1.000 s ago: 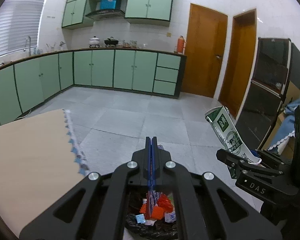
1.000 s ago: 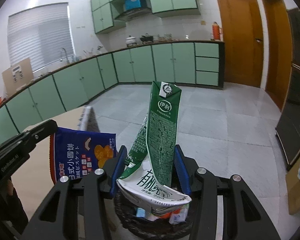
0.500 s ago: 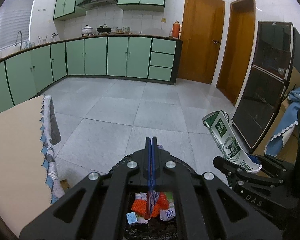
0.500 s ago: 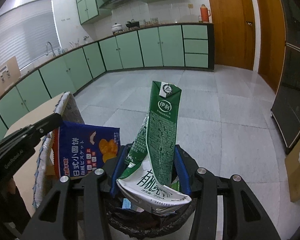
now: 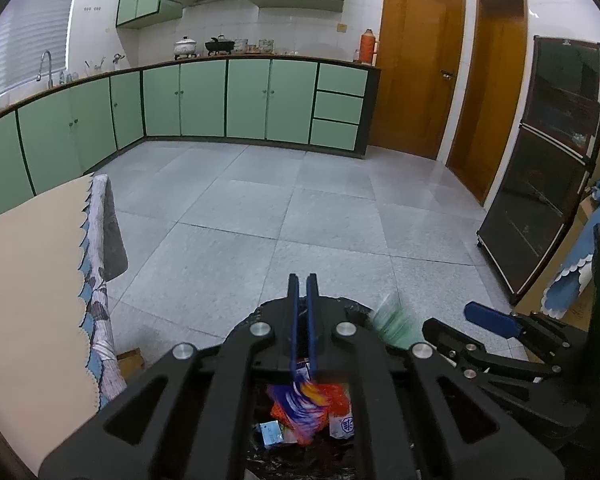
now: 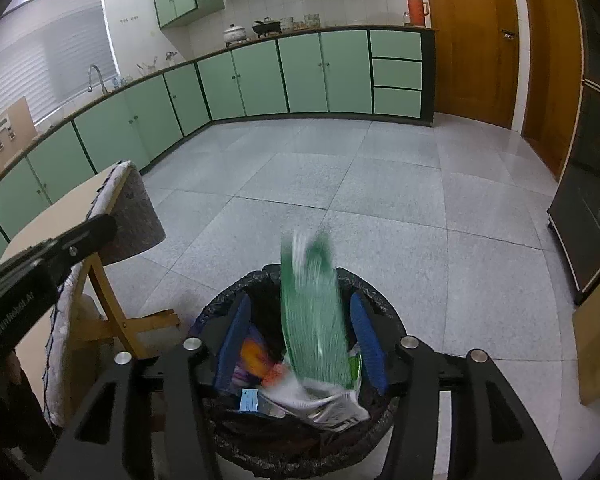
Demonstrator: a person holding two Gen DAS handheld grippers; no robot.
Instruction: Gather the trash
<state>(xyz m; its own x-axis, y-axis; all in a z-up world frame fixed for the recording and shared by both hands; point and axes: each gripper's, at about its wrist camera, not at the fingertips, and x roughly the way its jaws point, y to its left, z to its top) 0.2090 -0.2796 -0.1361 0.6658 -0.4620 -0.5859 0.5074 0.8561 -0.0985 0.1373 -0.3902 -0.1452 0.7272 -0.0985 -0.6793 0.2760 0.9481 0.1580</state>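
Both my tongs hang over the bin (image 6: 300,446), the black-lined one on the floor beside the desk (image 5: 24,280). My right tongs (image 6: 300,344) are spreading, their blue pads clear of the green milk carton (image 6: 314,336), which is a blur between them, its crumpled white foot already down among the rubbish. My left tongs (image 5: 302,324) are just parting, only a narrow gap so far, and the blue snack wrapper (image 5: 300,404) shows smeared just below their tips, over the orange scraps in the bin. My worry is the carton: it stands tall and its top leans toward the far rim, so it could tip out onto the floor. The wrapper is light and might cling to a pad if I lift away too soon.
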